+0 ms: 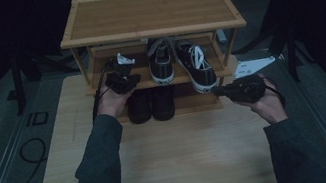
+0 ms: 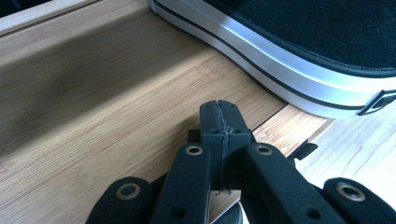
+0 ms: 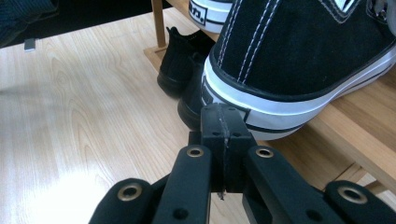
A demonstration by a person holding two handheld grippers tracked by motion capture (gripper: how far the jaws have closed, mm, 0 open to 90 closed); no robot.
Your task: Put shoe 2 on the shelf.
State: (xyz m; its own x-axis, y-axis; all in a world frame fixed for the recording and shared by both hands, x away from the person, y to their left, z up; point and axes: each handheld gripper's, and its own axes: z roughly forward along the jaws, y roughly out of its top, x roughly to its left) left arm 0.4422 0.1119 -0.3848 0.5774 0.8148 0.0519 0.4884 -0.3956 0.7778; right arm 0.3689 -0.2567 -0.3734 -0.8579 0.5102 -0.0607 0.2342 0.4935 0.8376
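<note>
Both my grippers closed, empty. Right gripper (image 3: 223, 122) at skewed sneaker's (image 1: 196, 68) heel; a careless nudge tips it off the shelf (image 1: 221, 72).

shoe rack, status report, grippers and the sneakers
Left gripper shut, empty, over middle shelf. Right gripper shut, empty, at heel of right sneaker, which overhangs the shelf edge. Nothing in the way.

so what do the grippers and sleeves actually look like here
Both grippers are matt black: the left gripper and the right gripper each have two flat jaws on linkage arms with brass-coloured rivets. A black cable trails from the left one. The person wears dark grey-green sleeves.
</note>
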